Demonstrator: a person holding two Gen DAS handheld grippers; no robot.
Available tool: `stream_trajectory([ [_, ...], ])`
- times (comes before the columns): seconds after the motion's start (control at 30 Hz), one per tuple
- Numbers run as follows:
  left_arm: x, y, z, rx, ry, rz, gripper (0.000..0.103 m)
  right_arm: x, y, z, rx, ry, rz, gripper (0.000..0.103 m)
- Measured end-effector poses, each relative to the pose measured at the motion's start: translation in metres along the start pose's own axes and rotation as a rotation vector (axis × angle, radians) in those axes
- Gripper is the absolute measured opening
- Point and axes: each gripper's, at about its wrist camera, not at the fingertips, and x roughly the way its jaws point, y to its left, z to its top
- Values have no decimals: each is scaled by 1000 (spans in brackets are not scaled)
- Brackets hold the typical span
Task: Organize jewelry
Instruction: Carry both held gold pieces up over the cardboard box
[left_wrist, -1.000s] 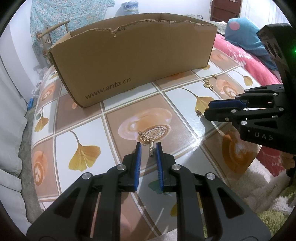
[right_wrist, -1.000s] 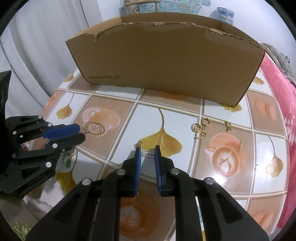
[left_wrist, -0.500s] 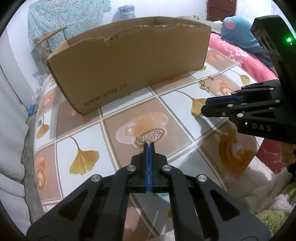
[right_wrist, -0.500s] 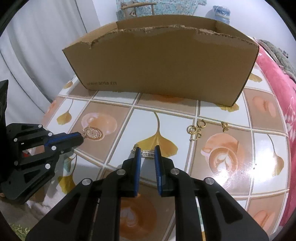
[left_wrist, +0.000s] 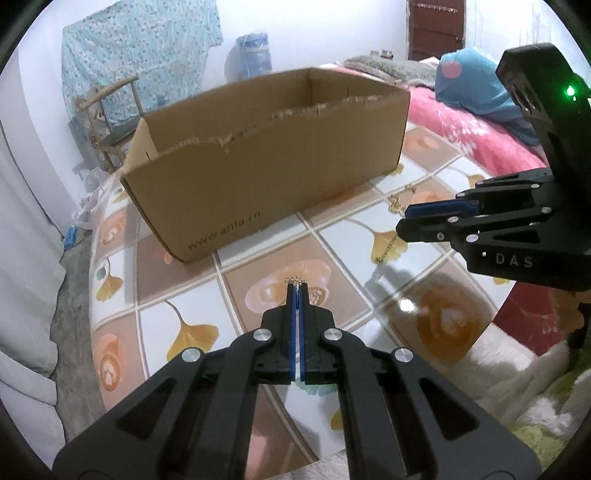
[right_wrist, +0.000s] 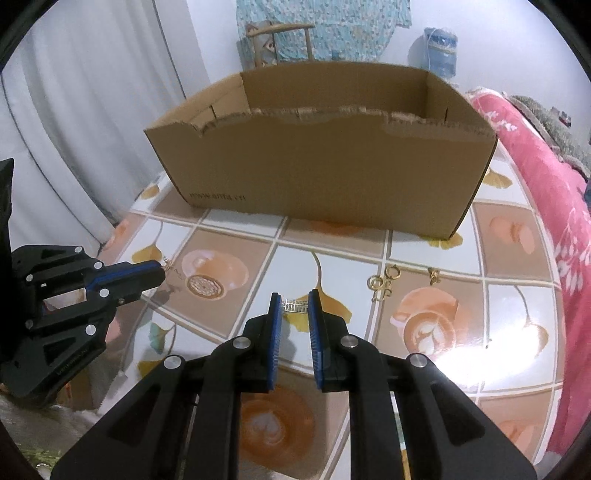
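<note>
My left gripper (left_wrist: 296, 286) is shut on the chain of a gold earring with a round filigree disc (right_wrist: 204, 285), which hangs from its tip (right_wrist: 160, 271) just above the table. My right gripper (right_wrist: 295, 301) is open, its fingers on either side of a small gold bar earring (right_wrist: 296, 306) lying on the tiled table (right_wrist: 443, 369). The right gripper also shows in the left wrist view (left_wrist: 410, 218). An open cardboard box (right_wrist: 325, 166) stands behind, its inside floor hidden. More gold pieces (right_wrist: 384, 282) and a small stud (right_wrist: 434, 275) lie to the right.
The table has a ginkgo-leaf and coffee-cup tile pattern. A pink bedspread (right_wrist: 546, 192) borders its right side, a white curtain (right_wrist: 74, 110) its left. A wooden chair (right_wrist: 280, 40) and a water jug (right_wrist: 439, 48) stand behind the box.
My left gripper closed on the disc earring's chain and lifted it off the table. Both grippers rose, so the box's inside walls now show. The right gripper stays open around the bar earring.
</note>
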Motion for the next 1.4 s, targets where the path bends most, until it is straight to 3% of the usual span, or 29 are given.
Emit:
stream_trajectory([
  [0.4,-51,1,46,38,-158,-24,1,-60,9,41,-46,-165,43,15],
  [0.67,-82,19,112,62,-331,-73,1,-108,12,96,-122,-359,97,15],
  [0.83,-74,31,154,92,-385,-50,1,-114,6,136,-141,-443,112,15],
  [1.0,-32,47,178,64,-290,-114,1,-83,-12,167,-114,-397,160,15],
  [1.17,31,65,179,12,-111,-173,1,-19,-34,179,-57,-220,242,15],
  [1.4,90,87,164,-62,103,-231,1,41,-48,179,-18,0,247,15],
])
